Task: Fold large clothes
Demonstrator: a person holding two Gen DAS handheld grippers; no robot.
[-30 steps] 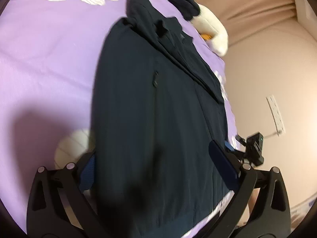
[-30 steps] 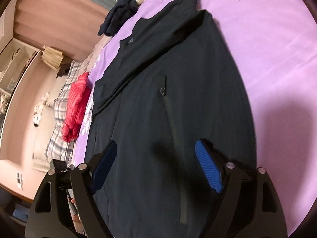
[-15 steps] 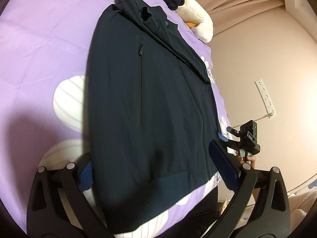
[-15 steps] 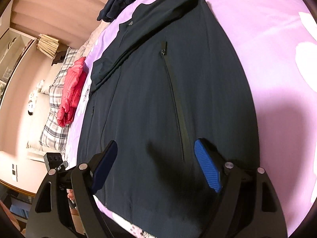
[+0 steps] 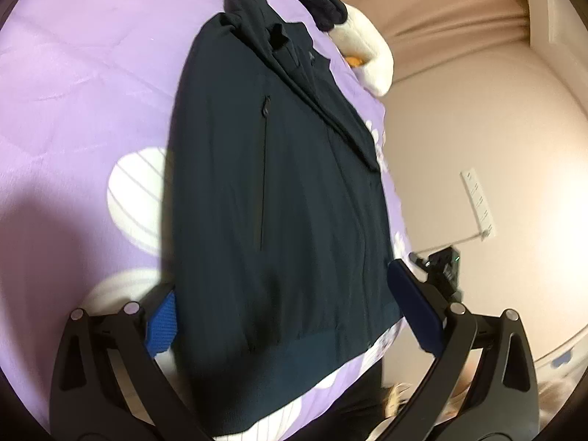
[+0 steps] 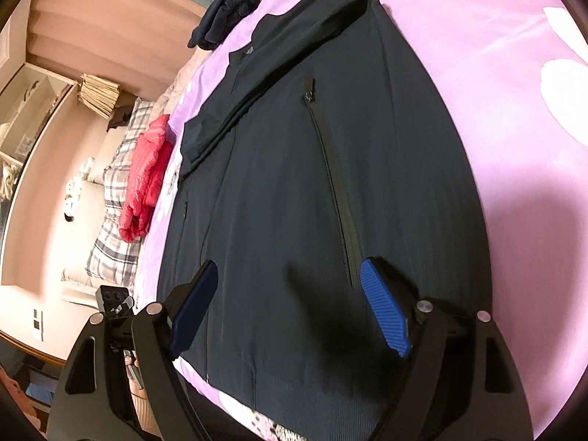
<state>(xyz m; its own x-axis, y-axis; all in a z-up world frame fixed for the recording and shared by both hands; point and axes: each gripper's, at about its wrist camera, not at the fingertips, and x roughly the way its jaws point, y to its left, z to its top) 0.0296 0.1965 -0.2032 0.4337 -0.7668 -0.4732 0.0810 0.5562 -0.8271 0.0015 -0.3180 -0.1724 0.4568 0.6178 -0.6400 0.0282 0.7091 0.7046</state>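
On purple bedspread (image 5: 73, 84): dark jacket (image 5: 279, 202) flat.

A bed spread with a lilac, white-flowered cover (image 5: 84, 84) is seen ahead of the tongs, and a plain cream wall (image 5: 459, 117) carrying a white socket strip (image 5: 477, 202) is seen to their right in the left wrist view. Pinkish-brown curtains (image 6: 110, 25) are hung beyond the bed's far end. In the right wrist view, open shelving (image 6: 25, 110) and a stack of papers (image 6: 99, 93) are seen to the upper left, with a checked blanket (image 6: 114, 228) below them.
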